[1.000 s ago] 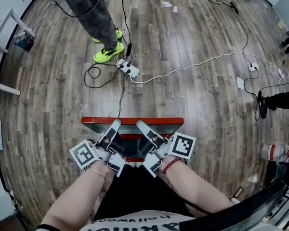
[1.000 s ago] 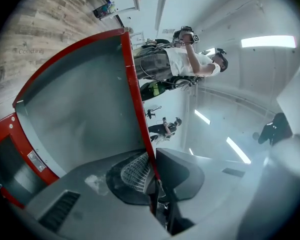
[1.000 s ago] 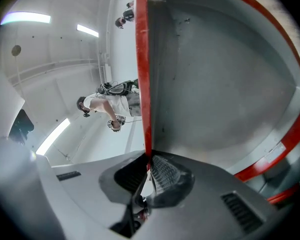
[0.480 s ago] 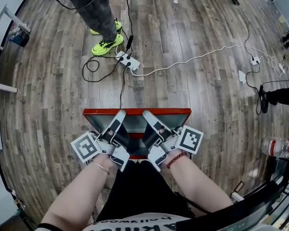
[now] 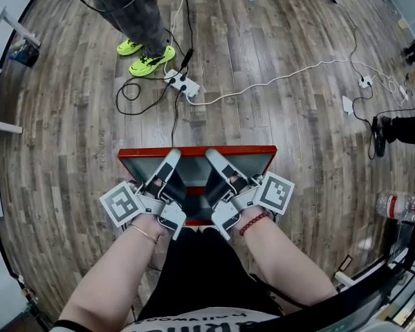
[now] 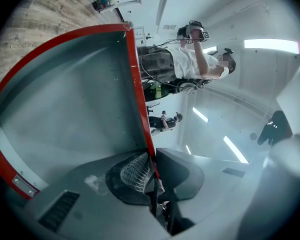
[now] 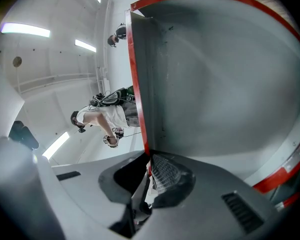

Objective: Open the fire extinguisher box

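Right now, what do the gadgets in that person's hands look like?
The left gripper and right gripper are pale grey, with long tapered jaws and mesh-textured pads. Each carries a white cube with black square markers. A red bracelet circles the right wrist, a thin bangle the left.

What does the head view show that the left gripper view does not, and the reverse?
Only the head view shows the right gripper, also clamped on the lid, plus the power strip, the neon shoes and a water bottle. Only the left gripper view shows the ceiling lights and a person's white-shirted upper body. Both show the left gripper shut on the red edge of the box lid, with the lid's grey inner face beside it.
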Motion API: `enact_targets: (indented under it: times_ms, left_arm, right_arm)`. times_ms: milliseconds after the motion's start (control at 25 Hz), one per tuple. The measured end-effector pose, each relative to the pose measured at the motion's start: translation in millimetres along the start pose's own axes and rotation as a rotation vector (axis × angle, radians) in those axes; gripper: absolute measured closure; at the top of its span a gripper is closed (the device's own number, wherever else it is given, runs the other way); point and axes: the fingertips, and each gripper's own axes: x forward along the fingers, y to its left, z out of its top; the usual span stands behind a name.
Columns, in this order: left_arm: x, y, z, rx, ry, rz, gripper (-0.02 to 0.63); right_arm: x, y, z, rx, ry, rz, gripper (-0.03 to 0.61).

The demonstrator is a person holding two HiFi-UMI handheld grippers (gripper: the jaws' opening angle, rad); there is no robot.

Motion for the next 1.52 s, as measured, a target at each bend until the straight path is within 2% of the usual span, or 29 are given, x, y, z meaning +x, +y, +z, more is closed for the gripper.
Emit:
enact_targets:
  times_ms: [280, 560, 720, 960, 1120, 1320, 1520]
  left_arm:
    - [0.2, -0.2, 1.1, 0.008, 0.003, -0.025, 0.575]
    - [14.5, 8.7, 9.2, -0.01, -0.007, 0.007, 0.575]
    - [17.0, 16.7, 10.3, -0.031, -0.038, 0.014, 0.575]
    - [22.9, 23.0, 13.1, -0.029, -0.032, 0.014, 0.575]
    - [29.1, 33.3, 19.3, -0.066, -0.051, 0.024, 0.575]
    - [29.7, 35.5, 14.8, -0.019, -0.035, 0.026, 0.574]
    - [26.8, 37.8, 9.6, -0.019, -0.025, 0.016, 0.572]
  right_arm:
    - [0.3, 0.5, 0.2, 0.026, -0.025, 0.035, 0.549]
    - [11.7, -9.1, 12.7, 0.012, -0.03, -0.014, 0.549]
    - [13.7, -14.4, 15.5, 0.023, -0.042, -0.016, 0.548]
    - [17.5, -21.5, 20.7, 0.014, -0.058, -0.022, 0.549]
    - [23.9, -30.2, 26.7, 0.035, -0.085, -0.046, 0.549]
    - [20.3, -34.9, 25.7, 0.034, -0.058, -0.041, 0.549]
    - [13.9, -36.8, 23.0, 0.047, -0.069, -0.015, 0.549]
